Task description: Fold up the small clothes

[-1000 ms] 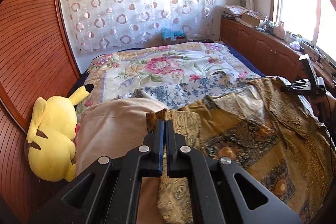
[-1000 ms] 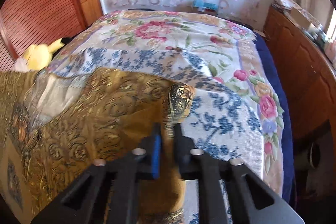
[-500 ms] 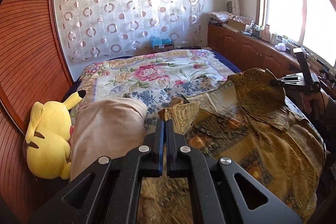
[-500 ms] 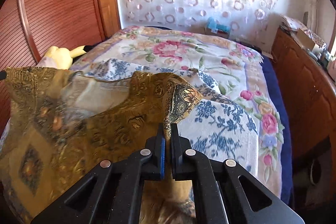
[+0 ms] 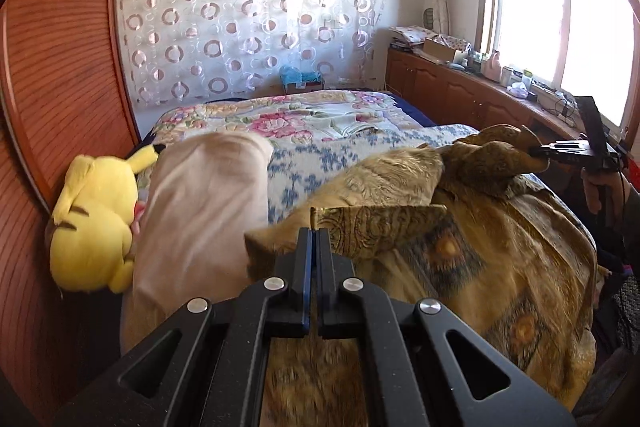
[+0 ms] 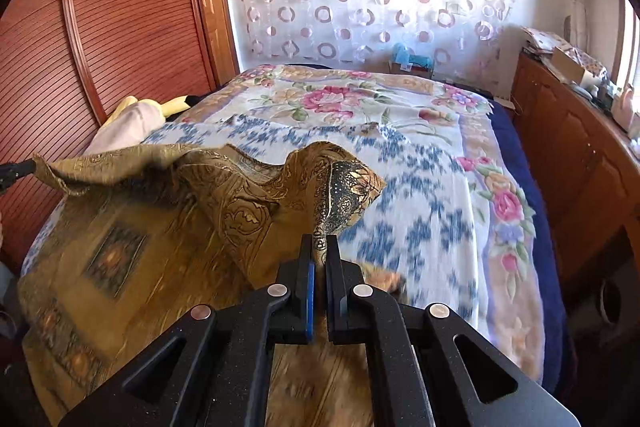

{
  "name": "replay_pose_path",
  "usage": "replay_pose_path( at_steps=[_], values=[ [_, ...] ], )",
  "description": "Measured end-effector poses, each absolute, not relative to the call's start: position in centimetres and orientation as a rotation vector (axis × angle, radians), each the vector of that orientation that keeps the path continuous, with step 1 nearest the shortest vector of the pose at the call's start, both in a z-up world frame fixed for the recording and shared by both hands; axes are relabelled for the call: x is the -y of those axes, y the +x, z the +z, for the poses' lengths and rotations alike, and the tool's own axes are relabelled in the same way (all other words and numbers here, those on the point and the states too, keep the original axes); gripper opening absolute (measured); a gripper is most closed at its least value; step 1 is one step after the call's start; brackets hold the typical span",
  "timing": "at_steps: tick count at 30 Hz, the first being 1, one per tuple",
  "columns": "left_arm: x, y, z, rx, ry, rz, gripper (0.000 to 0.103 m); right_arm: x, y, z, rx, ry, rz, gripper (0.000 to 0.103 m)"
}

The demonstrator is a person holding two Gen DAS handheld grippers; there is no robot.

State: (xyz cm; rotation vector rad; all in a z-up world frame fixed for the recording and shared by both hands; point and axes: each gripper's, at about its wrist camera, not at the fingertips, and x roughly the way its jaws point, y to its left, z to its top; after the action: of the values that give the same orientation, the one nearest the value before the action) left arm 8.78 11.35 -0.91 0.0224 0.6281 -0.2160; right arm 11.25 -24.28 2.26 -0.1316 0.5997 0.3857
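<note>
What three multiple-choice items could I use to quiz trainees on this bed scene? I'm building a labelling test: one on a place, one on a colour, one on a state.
1. Where does the yellow plush toy lie?
A. Between the wooden wall and the beige pillow
B. On the cabinet under the window
C. On the golden garment

2. What colour is the garment being folded?
A. Plain white
B. Golden brown, patterned
C. Red

3. How does the right gripper stand?
A. Wide open
B. Shut on nothing
C. Shut on the garment

Key: 1 A, the toy sits against the wall beside the pillow; 2 B, gold paisley cloth; 3 C, fabric pinched between its jaws.
</note>
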Motion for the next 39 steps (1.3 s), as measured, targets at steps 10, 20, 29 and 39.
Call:
replay_pose_path(
  at_steps=[10, 20, 29, 39],
  values=[
    [-15.7, 1.0, -1.5, -0.557, -0.124, -0.149, 0.003, 26.1, 2.0, 1.0, -0.558, -0.082, 0.423, 0.004],
    [-18.3, -3.7, -3.8, -0.583, -0.218, -0.081, 0.003, 29.6, -4.6, -1.3, -0.589, -0.064, 0.409, 0.004],
    [-17.5, -5.8, -3.7, -0.648, -0.134, -0.074, 0.003, 30.6, -8.5, -2.5, -0.632, -0.046, 0.424, 0.004],
    [-16.3, -5.3, -2.0, -0.618, -0.08, -0.108, 0.054, 31.3, -9.7, 1.4, -0.537, -0.028, 0.416, 0.044]
  ],
)
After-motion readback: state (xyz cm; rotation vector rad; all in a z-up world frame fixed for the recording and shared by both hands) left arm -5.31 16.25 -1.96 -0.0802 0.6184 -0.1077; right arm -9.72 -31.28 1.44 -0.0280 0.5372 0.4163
